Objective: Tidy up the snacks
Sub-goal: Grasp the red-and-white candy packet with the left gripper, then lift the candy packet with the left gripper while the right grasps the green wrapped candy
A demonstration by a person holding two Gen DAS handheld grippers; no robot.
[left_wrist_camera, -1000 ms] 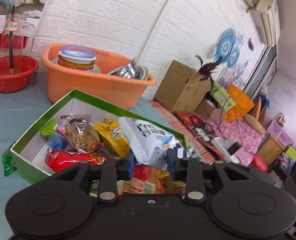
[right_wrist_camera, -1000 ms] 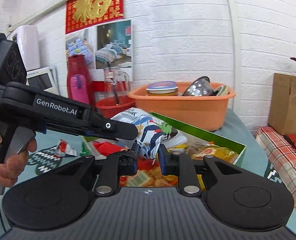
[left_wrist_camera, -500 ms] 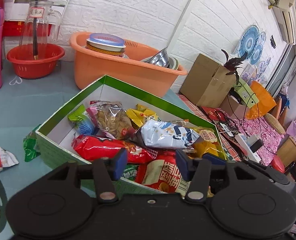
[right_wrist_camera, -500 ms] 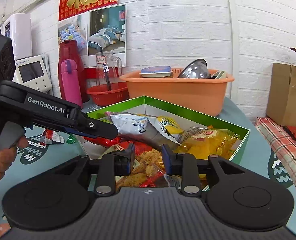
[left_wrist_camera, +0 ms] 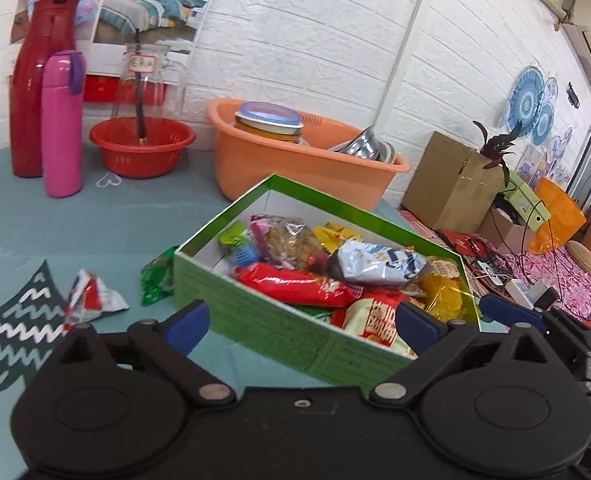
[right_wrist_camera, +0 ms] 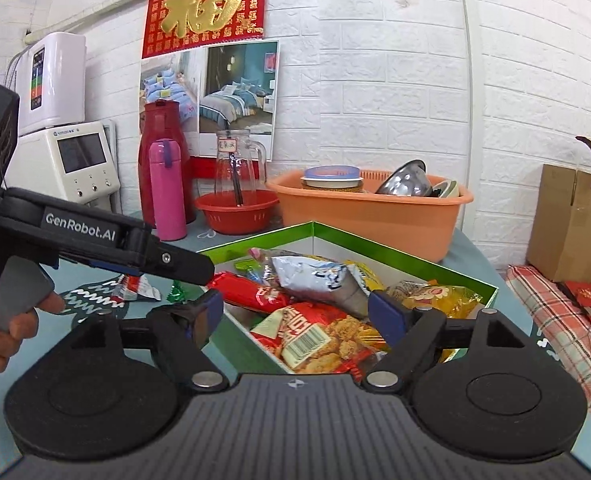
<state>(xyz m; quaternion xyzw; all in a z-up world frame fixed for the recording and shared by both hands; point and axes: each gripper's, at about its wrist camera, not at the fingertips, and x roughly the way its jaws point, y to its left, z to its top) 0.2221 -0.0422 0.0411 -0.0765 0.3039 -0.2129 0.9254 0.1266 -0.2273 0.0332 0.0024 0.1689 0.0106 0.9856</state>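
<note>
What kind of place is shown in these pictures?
Probably a lived-in room at home: an orange wash basin holding dishes, a red thermos on the table, and a red good-luck wall calendar on the brick wall.

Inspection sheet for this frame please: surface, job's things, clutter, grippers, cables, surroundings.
Surface: teal mat with wave print.
Job's things: green box filled with snack packs; green pack and red-white pack lie outside it.
Clutter: orange tub of dishes, red bowl, pink bottle, red flask.
Grippers: left gripper open, empty; right gripper opening, gripping nothing.
Cables: tangle on the floral cloth.
Surroundings: white brick wall, cardboard box.
</note>
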